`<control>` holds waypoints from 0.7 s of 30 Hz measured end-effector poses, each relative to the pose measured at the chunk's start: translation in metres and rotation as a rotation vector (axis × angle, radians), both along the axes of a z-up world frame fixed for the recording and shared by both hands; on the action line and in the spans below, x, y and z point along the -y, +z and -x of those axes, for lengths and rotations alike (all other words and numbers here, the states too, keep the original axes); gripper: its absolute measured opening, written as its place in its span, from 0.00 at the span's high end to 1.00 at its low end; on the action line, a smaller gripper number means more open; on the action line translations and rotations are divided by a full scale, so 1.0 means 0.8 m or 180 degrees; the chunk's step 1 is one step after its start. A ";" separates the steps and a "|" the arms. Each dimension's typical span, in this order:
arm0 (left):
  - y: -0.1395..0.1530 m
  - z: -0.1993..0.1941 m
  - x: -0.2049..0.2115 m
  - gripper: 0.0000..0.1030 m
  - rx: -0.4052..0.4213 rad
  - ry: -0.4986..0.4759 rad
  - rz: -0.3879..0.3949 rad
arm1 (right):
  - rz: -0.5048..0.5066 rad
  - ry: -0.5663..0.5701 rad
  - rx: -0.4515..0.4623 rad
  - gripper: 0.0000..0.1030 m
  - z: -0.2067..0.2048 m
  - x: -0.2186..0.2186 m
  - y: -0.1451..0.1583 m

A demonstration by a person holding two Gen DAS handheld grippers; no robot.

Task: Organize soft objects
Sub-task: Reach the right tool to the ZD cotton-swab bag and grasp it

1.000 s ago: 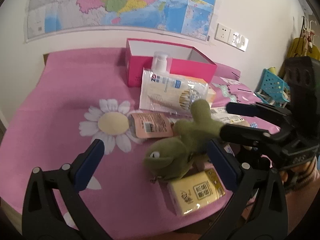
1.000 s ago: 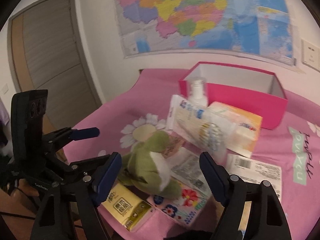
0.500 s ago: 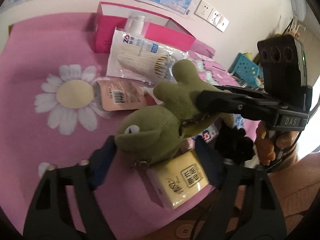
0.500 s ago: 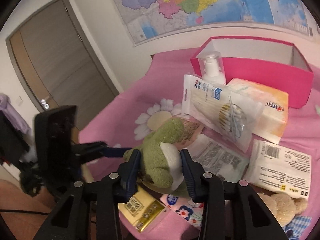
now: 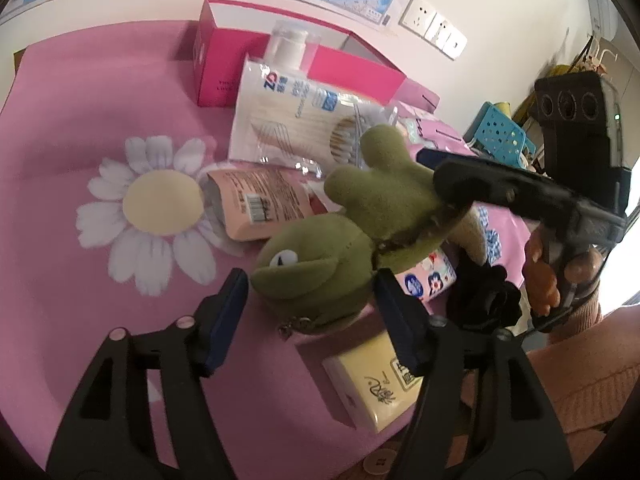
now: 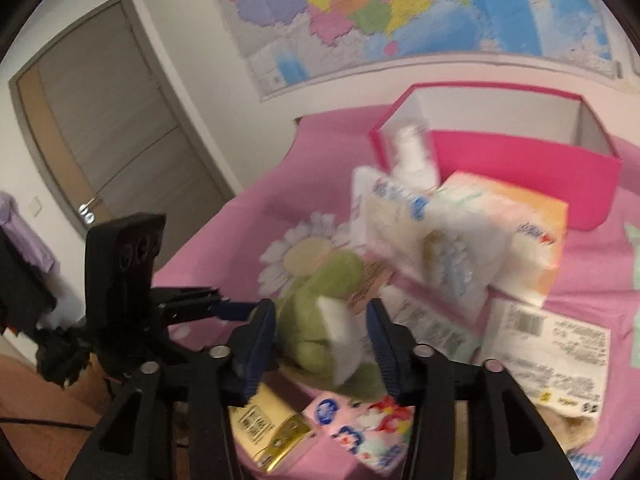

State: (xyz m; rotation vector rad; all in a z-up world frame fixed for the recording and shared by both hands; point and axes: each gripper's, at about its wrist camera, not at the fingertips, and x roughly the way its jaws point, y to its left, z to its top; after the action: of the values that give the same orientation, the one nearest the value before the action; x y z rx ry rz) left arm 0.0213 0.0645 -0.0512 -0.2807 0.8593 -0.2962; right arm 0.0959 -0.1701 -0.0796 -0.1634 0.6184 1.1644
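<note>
A green plush frog is lifted a little above the pink cloth. My right gripper is shut on the plush frog's body; it shows in the left wrist view as a black arm across the frog's back. My left gripper stands around the frog's head, its blue pads close to the head on both sides; I cannot tell whether they press on it. An open pink box stands at the back, also in the right wrist view.
A cotton-swab bag, a white pump bottle, a pink pouch, a yellow tissue pack and a patterned tissue pack lie around the frog. A tissue box leans before the pink box. A door is left.
My right gripper closed on the frog and lifted it slightly. My left gripper moved forward until its pads flank the frog's head.
</note>
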 end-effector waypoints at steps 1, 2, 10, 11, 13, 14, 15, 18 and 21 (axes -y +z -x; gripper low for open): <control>0.004 0.000 -0.002 0.35 0.0037 0.0001 -0.0005 | -0.0045 -0.0122 0.0065 0.48 -0.005 0.008 0.006; 0.009 0.001 -0.006 0.34 0.0095 0.0007 -0.0005 | -0.0088 -0.0183 0.0064 0.48 -0.010 0.014 0.010; 0.043 -0.038 -0.047 0.25 0.0366 0.0220 -0.0094 | -0.0059 -0.0802 -0.0060 0.48 -0.070 0.034 0.009; 0.044 -0.048 -0.050 0.25 0.0359 0.0235 -0.0079 | -0.0035 -0.0810 -0.0073 0.48 -0.075 0.032 0.008; 0.042 -0.067 -0.049 0.25 0.0353 0.0211 -0.0115 | 0.0006 -0.0763 -0.0108 0.48 -0.081 0.024 0.004; 0.041 -0.076 -0.047 0.25 0.0340 0.0209 -0.0163 | 0.0038 -0.0740 -0.0127 0.48 -0.083 0.019 0.001; 0.039 -0.085 -0.045 0.25 0.0320 0.0190 -0.0183 | 0.0063 -0.0736 -0.0133 0.48 -0.085 0.014 -0.001; 0.031 -0.112 -0.040 0.27 0.0241 0.0121 -0.0203 | 0.0114 -0.0702 -0.0202 0.59 -0.093 0.005 -0.004; 0.022 -0.135 -0.034 0.41 0.0144 0.0015 -0.0175 | 0.0157 -0.0615 -0.0225 0.85 -0.094 0.001 -0.004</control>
State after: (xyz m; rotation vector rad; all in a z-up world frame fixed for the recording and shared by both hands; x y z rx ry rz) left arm 0.1294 0.0916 -0.0336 -0.2240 0.8209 -0.2733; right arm 0.1715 -0.1708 -0.0825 -0.1023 0.7099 0.9720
